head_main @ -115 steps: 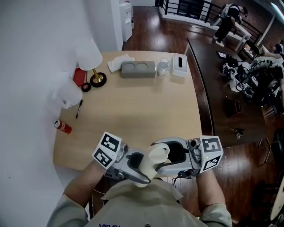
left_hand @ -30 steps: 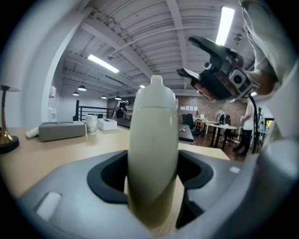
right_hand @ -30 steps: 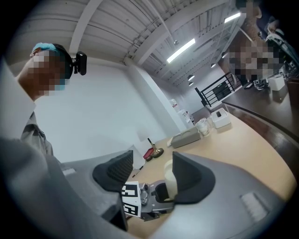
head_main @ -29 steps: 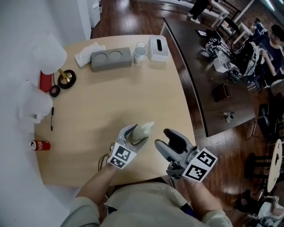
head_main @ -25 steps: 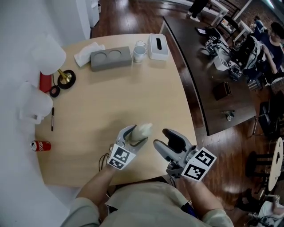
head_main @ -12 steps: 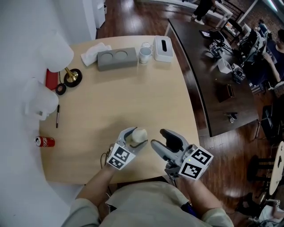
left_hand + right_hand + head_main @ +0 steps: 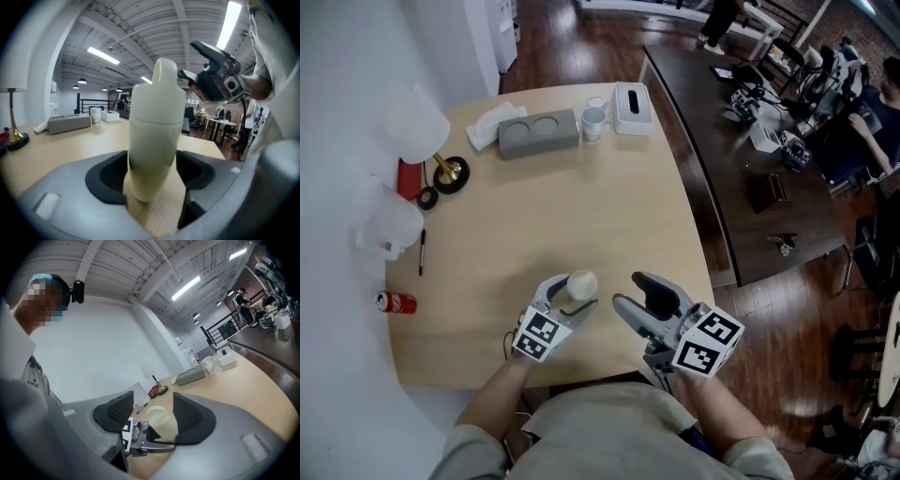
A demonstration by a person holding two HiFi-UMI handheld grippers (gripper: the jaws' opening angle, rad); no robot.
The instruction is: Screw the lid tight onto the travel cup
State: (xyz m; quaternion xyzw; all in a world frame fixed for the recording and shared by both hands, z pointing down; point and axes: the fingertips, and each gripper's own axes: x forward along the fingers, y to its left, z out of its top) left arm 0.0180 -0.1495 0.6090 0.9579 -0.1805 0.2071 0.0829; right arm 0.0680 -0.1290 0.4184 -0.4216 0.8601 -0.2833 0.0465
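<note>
Left gripper point(image 7: 571, 299) sits low at near edge of wooden table point(image 7: 581, 187), tilted slightly down, jaws clamped on cream travel cup point(image 7: 581, 283). Cup upright on table, spouted lid point(image 7: 161, 89) on. Right gripper point(image 7: 638, 295) just beside, jaws apart, empty.

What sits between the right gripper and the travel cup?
Nothing but a bare strip of table separates the open right gripper from the travel cup, held upright by the left gripper; the head view shows this.
</note>
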